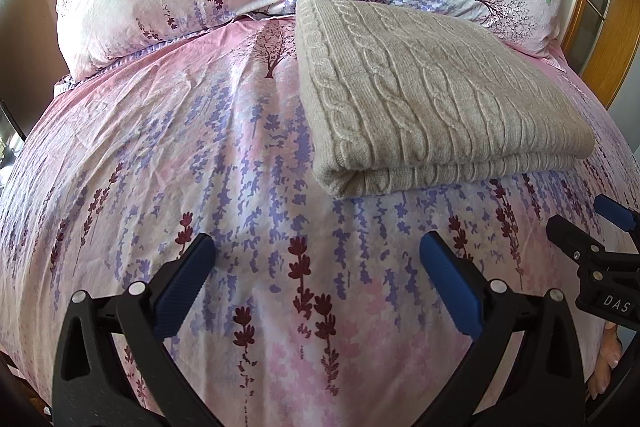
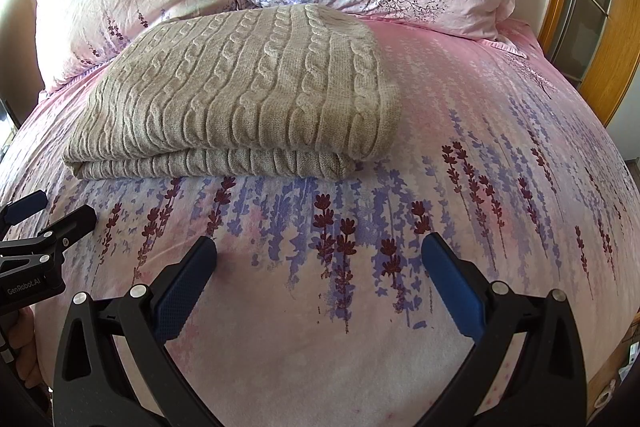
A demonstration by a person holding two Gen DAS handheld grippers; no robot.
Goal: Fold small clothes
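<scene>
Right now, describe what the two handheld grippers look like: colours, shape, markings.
Both match. The left gripper and right gripper have black, triangular cut-out arms with silver rivets and two fingers faced with blue textured pads. Seen from the side, the right one's body reads "DAS" and the left one's "GenRobot.AI" in white. No cables or sleeves are visible.

Two bits of lettering to read here — white capitals "DAS" on the black body of the right gripper (image 1: 612, 223), at the right edge of the left wrist view. In the right wrist view, "GenRobot.AI" in pale letters on the left gripper (image 2: 48, 213) — far left edge. Nothing else is legible.
</scene>
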